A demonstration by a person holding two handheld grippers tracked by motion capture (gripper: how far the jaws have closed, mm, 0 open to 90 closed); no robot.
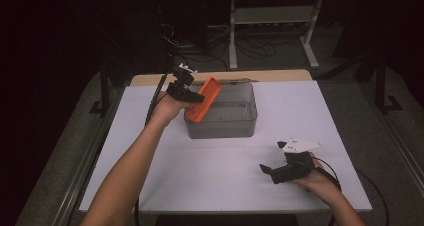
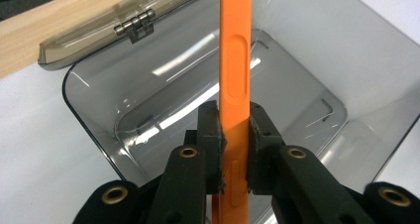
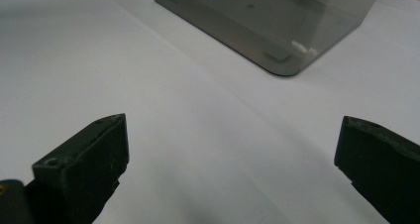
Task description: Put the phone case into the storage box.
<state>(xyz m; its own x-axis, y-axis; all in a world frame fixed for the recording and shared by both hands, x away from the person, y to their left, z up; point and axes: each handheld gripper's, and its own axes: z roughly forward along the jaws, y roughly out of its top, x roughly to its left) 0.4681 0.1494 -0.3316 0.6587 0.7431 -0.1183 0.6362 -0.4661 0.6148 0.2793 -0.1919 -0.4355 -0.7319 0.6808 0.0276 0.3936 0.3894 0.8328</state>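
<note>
- Now left gripper (image 2: 233, 130) pinching orange case (image 2: 234, 85) by its edge — case tilted over the box (image 1: 220, 123), at its left rim.
- Box is smoky clear, lid (image 2: 119, 23) hinged open at the back, on white table (image 1: 280, 186).
- Right gripper (image 3: 233, 154) — jaws spread wide, nothing between, low over table, well apart from box.

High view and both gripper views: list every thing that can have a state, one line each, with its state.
Left gripper: shut on the orange phone case.
Orange phone case: held tilted over the box's left rim.
Smoky plastic box: lid open, nothing inside.
Right gripper: open, nothing between its jaws, over the white table.
</note>
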